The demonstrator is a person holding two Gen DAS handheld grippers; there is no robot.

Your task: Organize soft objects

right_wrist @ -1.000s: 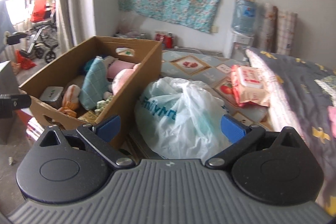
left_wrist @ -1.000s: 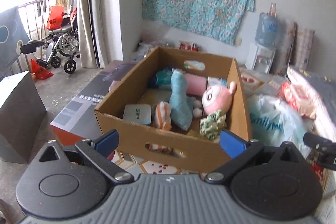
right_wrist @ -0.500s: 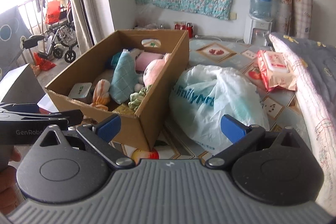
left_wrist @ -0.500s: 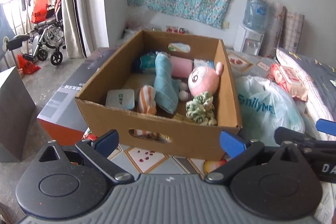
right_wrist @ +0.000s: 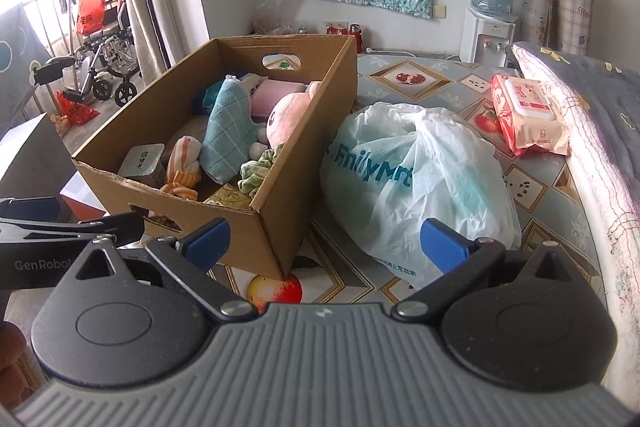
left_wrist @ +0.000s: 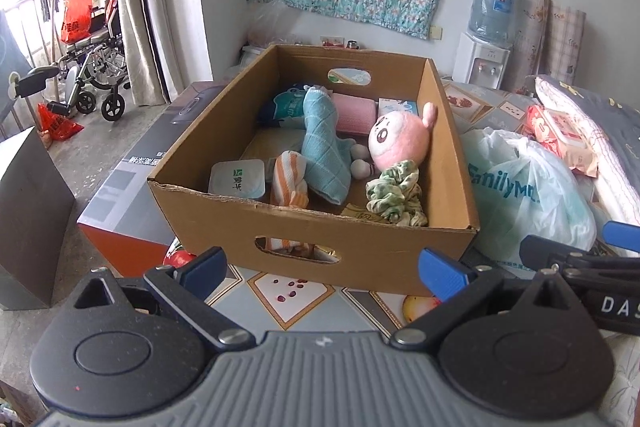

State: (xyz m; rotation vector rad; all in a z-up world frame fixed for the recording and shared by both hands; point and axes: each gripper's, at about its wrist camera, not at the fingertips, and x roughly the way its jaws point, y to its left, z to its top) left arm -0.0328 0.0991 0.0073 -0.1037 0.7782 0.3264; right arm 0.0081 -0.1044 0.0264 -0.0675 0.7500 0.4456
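A cardboard box (left_wrist: 240, 223) (right_wrist: 280, 227) stands on a patterned floor mat. Inside lie a pink plush toy (left_wrist: 398, 141) (right_wrist: 286, 117), a blue checked cloth (left_wrist: 322, 151) (right_wrist: 226, 139), an orange striped cloth (left_wrist: 288, 179) (right_wrist: 182, 163), a green floral scrunchie (left_wrist: 394, 193) (right_wrist: 256, 173), a pink roll (left_wrist: 354, 113) and tissue packs (left_wrist: 238, 179). My left gripper (left_wrist: 322, 269) is open and empty, in front of the box's near wall. My right gripper (right_wrist: 324, 241) is open and empty, in front of the box's near right corner.
A white plastic bag (left_wrist: 528, 191) (right_wrist: 420, 179) lies right of the box. A wet-wipes pack (right_wrist: 528, 113) and a mattress edge (right_wrist: 592, 147) are farther right. A dark flat carton (left_wrist: 132, 187) lies left. A wheelchair (left_wrist: 88, 67) and a water dispenser (left_wrist: 486, 59) stand behind.
Both grippers have pulled back and risen, so the box sits lower and more fully in view. Each gripper now shows at the edge of the other's view. Jaws stay open.
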